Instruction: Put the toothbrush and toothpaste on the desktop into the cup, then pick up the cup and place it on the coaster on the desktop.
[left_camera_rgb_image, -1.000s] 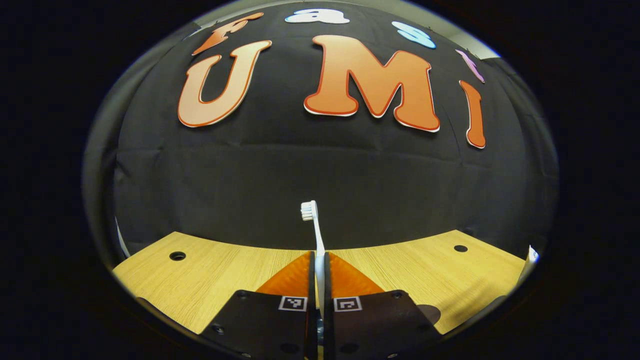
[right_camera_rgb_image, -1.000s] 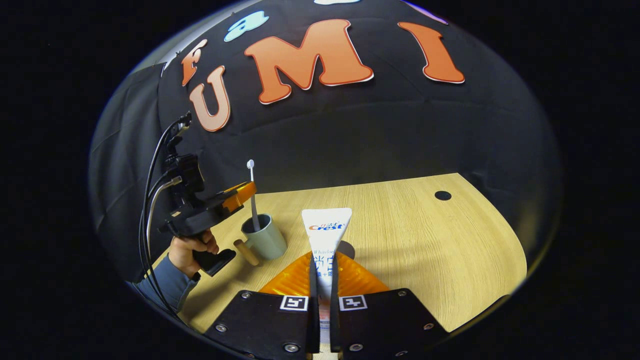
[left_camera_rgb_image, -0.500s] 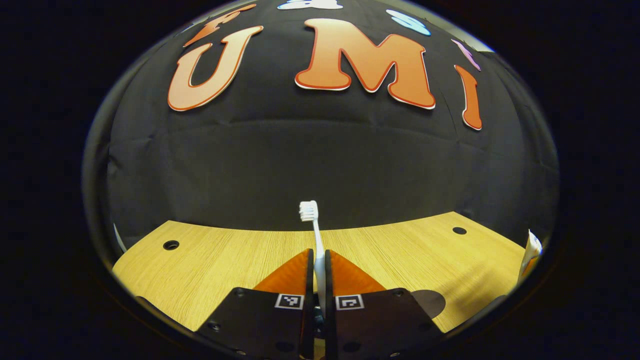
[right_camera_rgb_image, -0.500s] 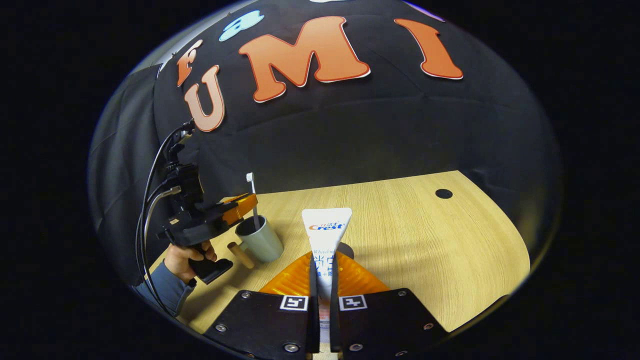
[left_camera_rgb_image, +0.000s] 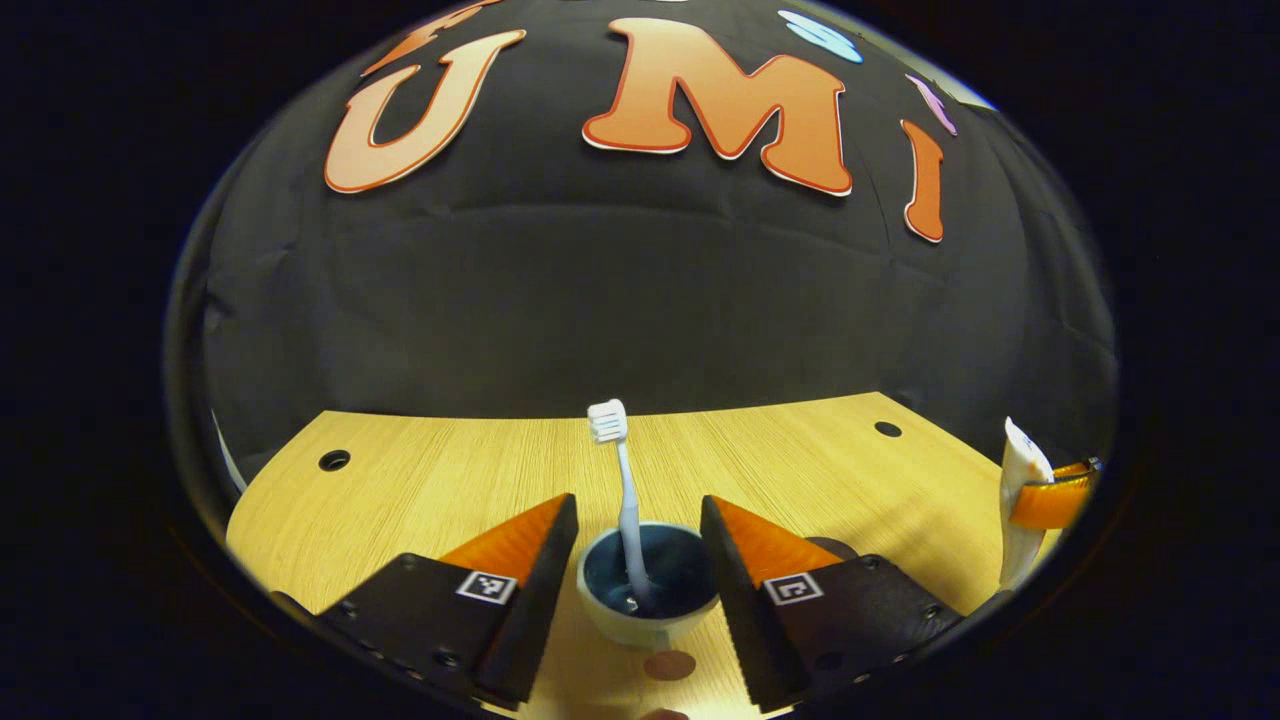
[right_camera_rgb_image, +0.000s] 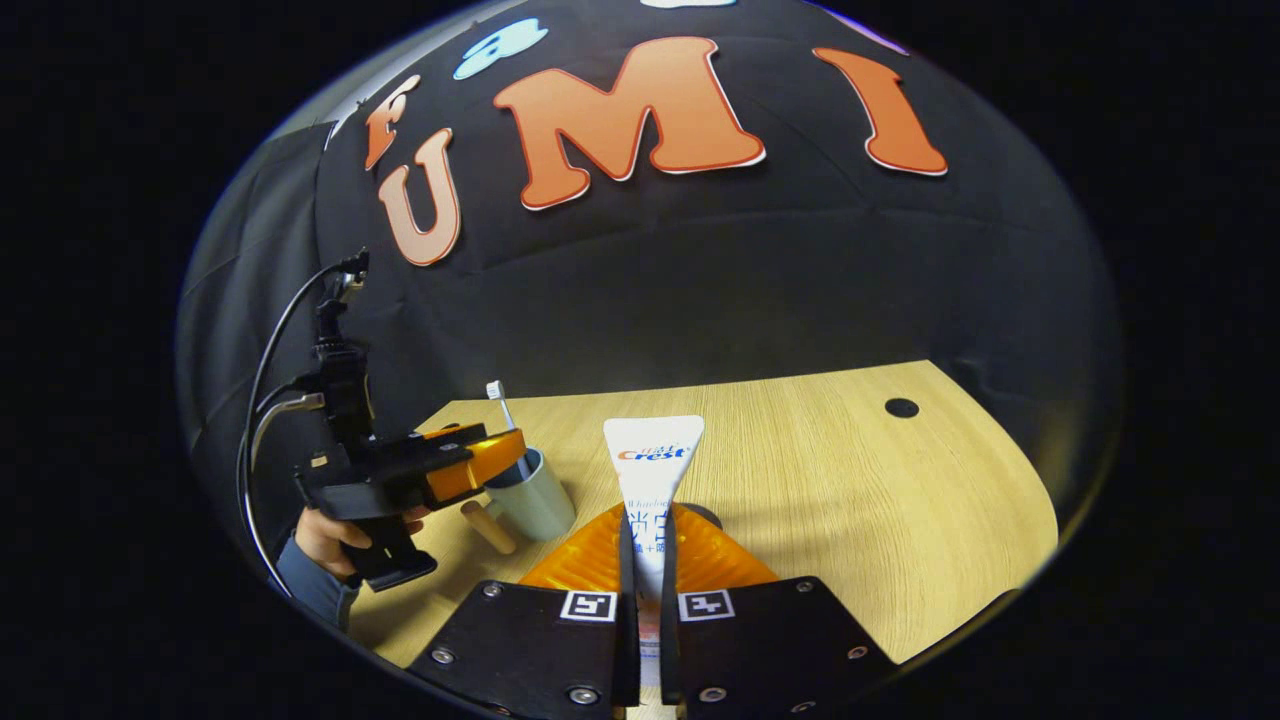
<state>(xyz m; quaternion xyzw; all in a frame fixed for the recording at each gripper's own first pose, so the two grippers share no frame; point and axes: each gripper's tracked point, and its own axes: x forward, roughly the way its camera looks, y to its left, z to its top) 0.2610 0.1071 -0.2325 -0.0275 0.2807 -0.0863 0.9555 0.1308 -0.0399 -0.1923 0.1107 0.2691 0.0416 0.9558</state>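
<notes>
The cup (left_camera_rgb_image: 647, 600) stands on the desk (left_camera_rgb_image: 420, 490) at lower centre of the left gripper view, the toothbrush (left_camera_rgb_image: 622, 490) upright inside it. The toothpaste (left_camera_rgb_image: 1020, 510) stands at the far right edge, well apart from the cup.

A white toothbrush (left_camera_rgb_image: 622, 480) stands bristles-up inside the pale cup (left_camera_rgb_image: 645, 598), leaning slightly. The cup sits upright near the desktop's (left_camera_rgb_image: 450, 480) front edge, its wooden handle (right_camera_rgb_image: 487, 526) sticking out. The white toothpaste tube (right_camera_rgb_image: 652, 480) is held upright, off the desktop.
</notes>
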